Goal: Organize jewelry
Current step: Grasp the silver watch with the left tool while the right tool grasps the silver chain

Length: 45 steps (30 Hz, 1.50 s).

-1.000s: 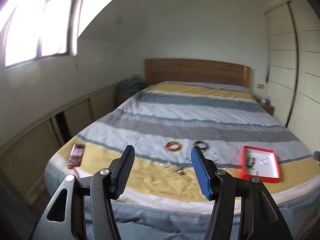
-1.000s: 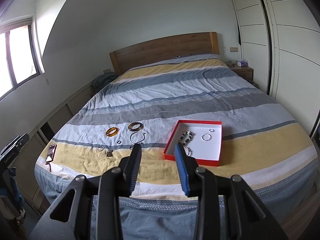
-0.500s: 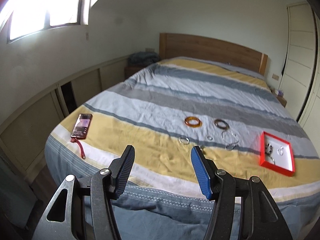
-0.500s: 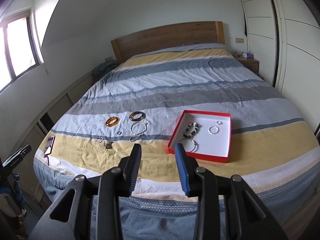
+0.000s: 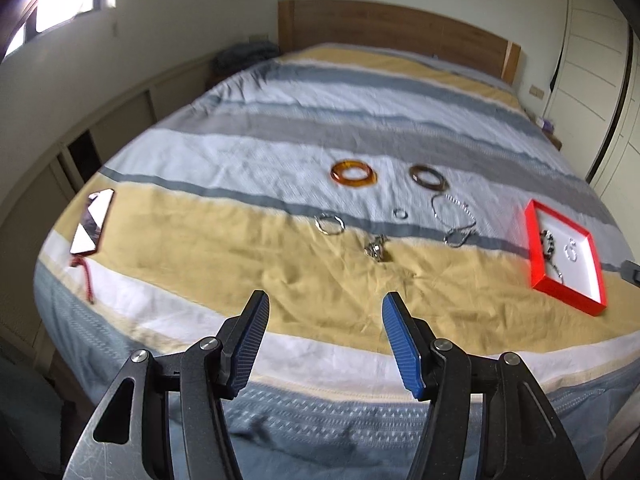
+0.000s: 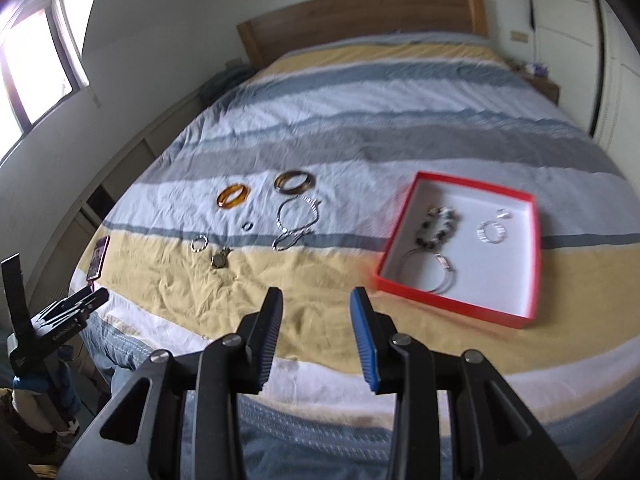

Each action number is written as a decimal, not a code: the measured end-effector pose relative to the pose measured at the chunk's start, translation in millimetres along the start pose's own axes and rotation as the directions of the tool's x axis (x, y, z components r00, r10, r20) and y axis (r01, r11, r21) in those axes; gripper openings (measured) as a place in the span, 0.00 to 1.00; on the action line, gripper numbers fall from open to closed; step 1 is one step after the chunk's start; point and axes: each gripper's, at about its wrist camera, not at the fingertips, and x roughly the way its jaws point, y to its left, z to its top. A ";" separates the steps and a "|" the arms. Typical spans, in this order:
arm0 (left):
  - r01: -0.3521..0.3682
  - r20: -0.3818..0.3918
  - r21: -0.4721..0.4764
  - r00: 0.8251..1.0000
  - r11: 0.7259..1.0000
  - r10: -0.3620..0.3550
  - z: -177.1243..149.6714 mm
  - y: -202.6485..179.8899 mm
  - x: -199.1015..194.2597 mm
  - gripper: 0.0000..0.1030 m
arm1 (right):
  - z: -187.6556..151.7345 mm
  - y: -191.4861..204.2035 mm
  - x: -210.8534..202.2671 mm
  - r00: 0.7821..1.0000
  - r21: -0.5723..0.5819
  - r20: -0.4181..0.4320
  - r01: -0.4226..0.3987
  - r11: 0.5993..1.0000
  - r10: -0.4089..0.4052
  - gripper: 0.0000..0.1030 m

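Jaws of left gripper [image 5: 323,312] and right gripper [image 6: 316,307] spread, empty — above bed [image 5: 256,248] edge.

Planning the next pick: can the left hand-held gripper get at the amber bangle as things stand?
Probably yes. The left hand-held gripper is open and empty, and the amber bangle lies flat, uncovered; only a small ring lies between.

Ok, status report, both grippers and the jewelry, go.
Left gripper open, empty, above bed edge. Right gripper open, empty. Red box holds some pieces; amber bangle, brown bangle, chain loose on bedspread. Nothing between grippers and jewelry.
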 end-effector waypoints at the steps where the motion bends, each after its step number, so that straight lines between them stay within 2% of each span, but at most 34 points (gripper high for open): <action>1: 0.005 -0.013 -0.001 1.000 1.000 -0.005 1.6 -1.1 8.8 0.56 | 2.8 1.2 11.1 1.000 -0.004 -0.018 -0.009 1.000 0.008 0.32; 7: 0.061 -0.084 0.023 0.995 0.998 -0.059 13.3 -14.5 64.8 0.57 | 22.5 12.3 82.1 0.992 -0.023 -0.113 -0.056 0.998 0.053 0.33; 10: 0.084 -0.115 0.038 0.990 0.996 -0.079 20.6 -22.7 92.1 0.57 | 31.4 17.0 119.0 0.986 -0.024 -0.152 -0.077 0.997 0.072 0.42; 17: 0.117 -0.168 0.050 0.980 0.992 -0.107 36.0 -33.0 149.3 0.57 | 41.3 18.5 201.1 0.958 0.040 -0.252 -0.130 0.991 0.136 0.42; 24: 0.142 -0.214 0.046 0.968 0.989 -0.129 43.8 -35.3 192.6 0.55 | 47.6 13.5 249.9 0.940 0.117 -0.282 -0.163 0.980 0.190 0.42; 33: 0.159 -0.207 0.028 0.967 0.987 -0.150 42.6 -33.8 211.8 0.38 | 64.0 13.7 277.8 0.946 0.128 -0.246 -0.183 0.975 0.210 0.42; 36: 0.166 -0.205 0.034 0.966 0.986 -0.155 42.4 -36.5 211.6 0.26 | 68.0 17.4 283.6 0.951 0.119 -0.234 -0.176 0.977 0.200 0.42; 37: 0.169 -0.208 0.037 0.965 0.985 -0.158 42.1 -38.3 212.0 0.22 | 69.0 19.4 285.4 0.954 0.108 -0.232 -0.170 0.979 0.191 0.39; 39: 0.170 -0.210 0.043 0.965 0.984 -0.158 41.3 -42.3 212.7 0.21 | 70.2 21.3 288.3 0.958 0.090 -0.229 -0.155 0.984 0.172 0.30; 41: 0.170 -0.212 0.052 0.965 0.984 -0.155 40.9 -45.8 212.0 0.20 | 71.5 17.6 290.6 0.959 0.102 -0.226 -0.150 0.983 0.170 0.16; 45: 0.167 -0.217 0.065 0.965 0.984 -0.149 41.7 -49.7 207.9 0.20 | 73.0 6.2 288.7 0.957 0.139 -0.219 -0.162 0.977 0.190 0.07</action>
